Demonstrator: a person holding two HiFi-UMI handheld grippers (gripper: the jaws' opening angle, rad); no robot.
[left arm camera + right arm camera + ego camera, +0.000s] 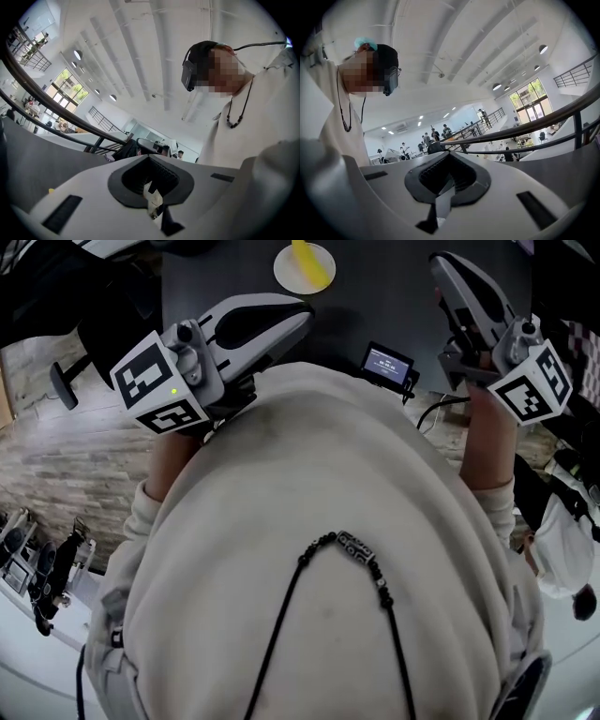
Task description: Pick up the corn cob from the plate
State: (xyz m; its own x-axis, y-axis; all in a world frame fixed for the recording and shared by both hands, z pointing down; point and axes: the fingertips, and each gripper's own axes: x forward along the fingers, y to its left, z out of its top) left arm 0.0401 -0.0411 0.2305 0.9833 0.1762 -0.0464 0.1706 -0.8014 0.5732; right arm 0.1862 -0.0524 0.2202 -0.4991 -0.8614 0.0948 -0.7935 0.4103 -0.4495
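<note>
Sweater (pixel 328 615) nearest; only head view shows corn cob (pixel 310 264), plate (pixel 285 274).

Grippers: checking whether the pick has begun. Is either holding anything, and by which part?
Nothing is held. The left gripper and right gripper are shut and empty; the corn cob lies on the plate, untouched.

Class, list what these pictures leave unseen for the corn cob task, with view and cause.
Corn cob: head view, far end cut off by the top edge.
Plate: head view, far rim cut off likewise.
Table: head view, near part hidden by the person's torso.
Screen: head view, print too small.
</note>
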